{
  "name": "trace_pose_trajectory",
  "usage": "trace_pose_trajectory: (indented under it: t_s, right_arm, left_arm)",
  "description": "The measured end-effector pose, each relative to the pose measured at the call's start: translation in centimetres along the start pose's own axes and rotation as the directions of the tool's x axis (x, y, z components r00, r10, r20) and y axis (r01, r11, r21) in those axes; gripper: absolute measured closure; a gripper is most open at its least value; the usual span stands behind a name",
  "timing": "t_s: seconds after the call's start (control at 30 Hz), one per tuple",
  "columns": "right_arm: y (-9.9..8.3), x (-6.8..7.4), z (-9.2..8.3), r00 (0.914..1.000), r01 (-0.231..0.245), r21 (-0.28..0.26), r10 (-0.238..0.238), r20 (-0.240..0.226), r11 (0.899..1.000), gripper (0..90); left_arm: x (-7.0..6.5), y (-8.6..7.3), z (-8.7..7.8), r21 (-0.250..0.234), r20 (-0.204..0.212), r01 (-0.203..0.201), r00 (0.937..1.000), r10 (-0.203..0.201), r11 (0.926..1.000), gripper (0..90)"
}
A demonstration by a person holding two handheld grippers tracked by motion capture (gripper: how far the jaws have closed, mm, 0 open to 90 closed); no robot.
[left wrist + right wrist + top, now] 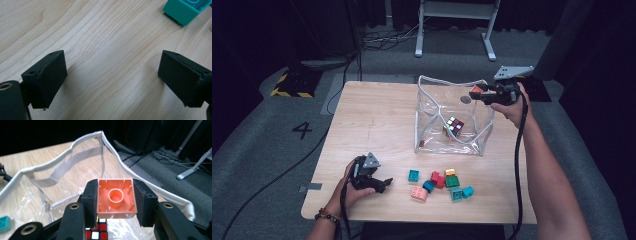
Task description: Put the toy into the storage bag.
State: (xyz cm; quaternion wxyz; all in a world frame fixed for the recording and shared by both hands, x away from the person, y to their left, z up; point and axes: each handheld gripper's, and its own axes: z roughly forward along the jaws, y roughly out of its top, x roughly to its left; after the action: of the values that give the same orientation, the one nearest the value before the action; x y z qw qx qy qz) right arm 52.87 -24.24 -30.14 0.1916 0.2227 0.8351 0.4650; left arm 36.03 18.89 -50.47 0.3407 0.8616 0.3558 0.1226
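Orange plastic fills the gap between the black jaws of the right gripper (117,202): a small hollow building block (117,198), square in outline, turned so its open underside with a round tube in the middle faces the gripper's camera. The pads press on two opposite sides of the block, so the jaws are clamped on it. In the high view the person's right forearm reaches far across the table (377,120), the hand wrapped round the gripper body at the far right corner of a clear bag (428,135), with the block held above the bag's rim. The bag is soft, see-through plastic with a white piped edge and white fabric straps; its walls crumple and shine. At its bottom lies a puzzle cube (454,126) with coloured squares on a black frame. The left hand (351,186) rests low near the near left edge of the table, palm round the left gripper (384,184), which points toward a loose heap of blocks (443,184) in teal, red, green, pink and orange. Its two wedge-shaped, matt black jaws stand wide apart over bare pale wood with a fine grain, gripping nothing; a teal block (186,10) lies just beyond them.
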Motion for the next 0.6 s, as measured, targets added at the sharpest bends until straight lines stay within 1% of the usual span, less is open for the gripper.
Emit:
trace_pose_trajectory:
  t_s: [0.07, 0.1, 0.13, 0.17, 0.27, 0.33, 0.4, 0.47, 0.5, 0.57, 0.6]
  right_arm:
    - [0.1, 0.1, 0.5, 0.9999, 0.012, 0.03, -0.012, 0.002, 0.999, 59.1]
    - [0.1, 0.1, 0.5, 0.9999, 0.012, 0.03, -0.012, 0.002, 0.999, 59.1]
    - [0.2, 0.2, 0.9, 0.9997, 0.024, 0.045, -0.024, -0.004, 0.999, 59.1]
    - [0.2, 0.3, 1.0, 0.9996, 0.029, 0.047, -0.028, -0.009, 0.998, 59.2]
    - [0.3, 0.4, 1.5, 0.9993, 0.035, 0.06, -0.035, -0.013, 0.998, 59.1]
    - [0.3, 0.5, 1.8, 0.999, 0.042, 0.077, -0.041, -0.017, 0.996, 59.2]
    - [0.3, 0.6, 2.1, 0.998, 0.061, 0.107, -0.059, -0.022, 0.992, 59.1]
    - [0.3, 0.6, 2.3, 0.998, 0.061, 0.117, -0.058, -0.025, 0.991, 59.1]
    - [0.3, 0.6, 2.5, 0.9973, 0.068, 0.148, -0.063, -0.037, 0.987, 59.1]
    - [0.2, 0.6, 2.6, 0.9968, 0.073, 0.157, -0.067, -0.043, 0.985, 59.1]
    - [0.1, 0.5, 2.7, 0.9965, 0.072, 0.177, -0.064, -0.054, 0.982, 59.1]
  left_arm:
    - [0.0, 0.0, 0.0, -0.001, 0.0, -0.001, 1.0, 0.001, 1.0, 8.6]
    - [0.0, 0.0, 0.0, -0.001, 0.0, -0.001, 1.0, 0.001, 1.0, 8.6]
    - [0.0, 0.0, 0.0, 0.001, -0.001, 0.0, 1.0, 0.0, 1.0, 8.6]
    - [0.0, 0.0, 0.0, 0.0, -0.001, 0.002, 1.0, -0.002, 1.0, 8.7]
    - [0.0, 0.0, 0.0, -0.001, 0.0, -0.001, 1.0, 0.001, 1.0, 8.7]
    - [0.0, 0.0, 0.0, -0.001, 0.0, -0.001, 1.0, 0.001, 1.0, 8.6]
    - [0.0, 0.0, 0.0, -0.003, -0.002, -0.002, 1.0, 0.002, 1.0, 8.7]
    - [0.0, 0.0, 0.0, 0.001, -0.001, 0.0, 1.0, 0.0, 1.0, 8.7]
    - [0.0, 0.0, 0.0, 0.0, -0.001, 0.001, 1.0, -0.001, 1.0, 8.7]
    - [0.0, 0.0, 0.0, -0.002, -0.002, -0.003, 1.0, 0.003, 1.0, 8.7]
    - [0.0, 0.0, 0.0, -0.003, -0.002, -0.002, 1.0, 0.002, 1.0, 8.6]
